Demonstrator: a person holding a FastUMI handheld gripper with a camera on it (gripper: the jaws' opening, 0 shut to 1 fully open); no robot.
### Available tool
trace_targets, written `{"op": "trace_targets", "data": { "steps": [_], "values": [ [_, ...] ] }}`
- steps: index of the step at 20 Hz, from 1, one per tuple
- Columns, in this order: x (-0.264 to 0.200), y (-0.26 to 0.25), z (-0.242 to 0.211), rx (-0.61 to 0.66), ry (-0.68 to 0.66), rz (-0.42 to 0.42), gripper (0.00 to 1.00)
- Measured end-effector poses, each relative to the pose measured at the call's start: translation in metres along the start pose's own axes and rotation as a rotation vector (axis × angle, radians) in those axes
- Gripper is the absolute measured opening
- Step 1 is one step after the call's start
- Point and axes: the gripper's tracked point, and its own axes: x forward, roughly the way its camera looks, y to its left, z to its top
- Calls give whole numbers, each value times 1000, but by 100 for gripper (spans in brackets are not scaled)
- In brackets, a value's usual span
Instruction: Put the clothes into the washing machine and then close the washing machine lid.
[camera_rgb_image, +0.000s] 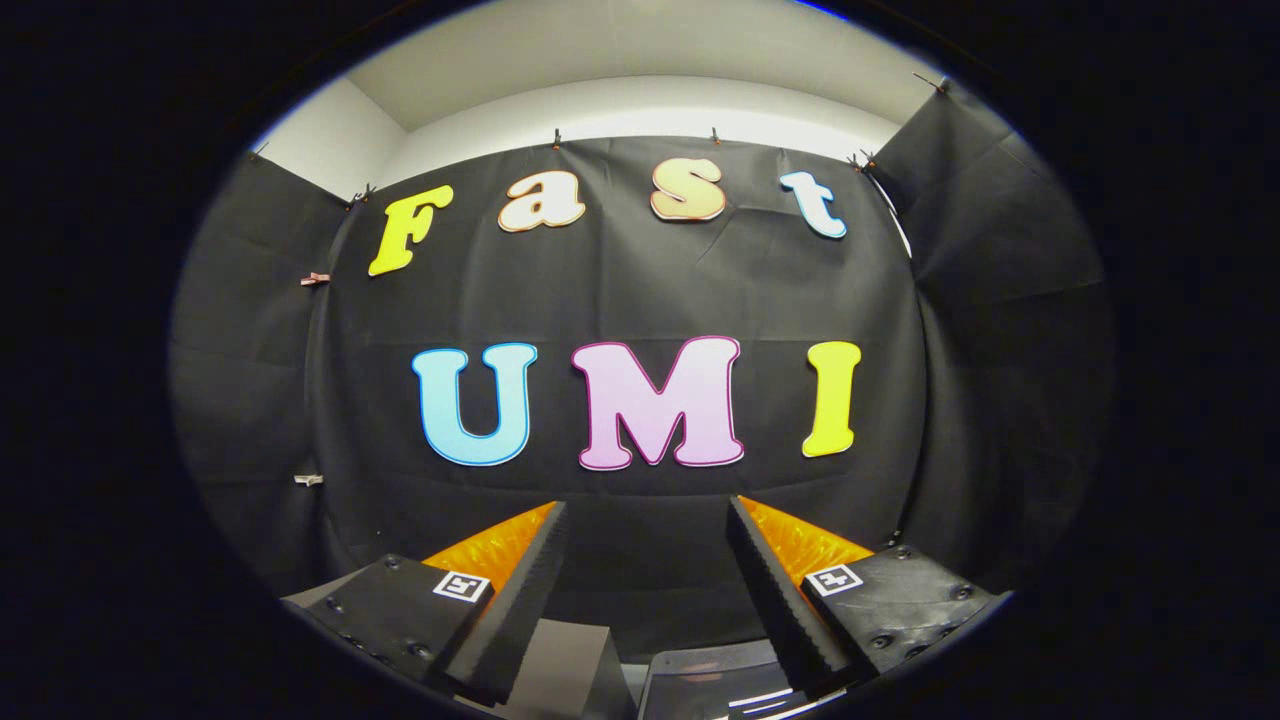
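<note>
- My gripper (648, 520) points level at the booth's back wall; its two fingers stand apart with a wide gap, and nothing is held between them.
- Left finger (520, 590): black serrated pad facing inward, orange shell on the outer side, black mounting block at 7 o'clock from the gap carrying a small square black-and-white marker (461, 586).
- Right finger (775, 590): same build, mirrored; its mounting block sits at 5 o'clock from the gap with a second square marker (834, 579).
- Between the finger bases, at 6 o'clock, I see a grey flat-topped box shape (570, 665) and, just to its right, a dark glossy panel (715, 680) with pale reflections. Whether these are parts of the washing machine, I cannot tell; too little of them is visible.
- I cannot tell where the clothes are.
- Beyond the fingertips, at 12 o'clock, hangs the black cloth wall (640, 290), creased and wrinkled, well apart from the fingers.
- The cloth is fastened along its top edge by small clips (557, 135); further clips hold the seam at 9 o'clock (314, 279).
- Side panels of the same black cloth fold forward at 3 o'clock and 9 o'clock.
- Above the cloth, at 12 o'clock, runs a pale plain wall (640, 100) meeting a lighter ceiling.
</note>
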Motion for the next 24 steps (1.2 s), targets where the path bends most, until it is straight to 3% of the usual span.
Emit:
{"op": "trace_targets", "data": {
  "steps": [24],
  "values": [
    [1,-4,-16,-83,0,15,99]
  ]
}}
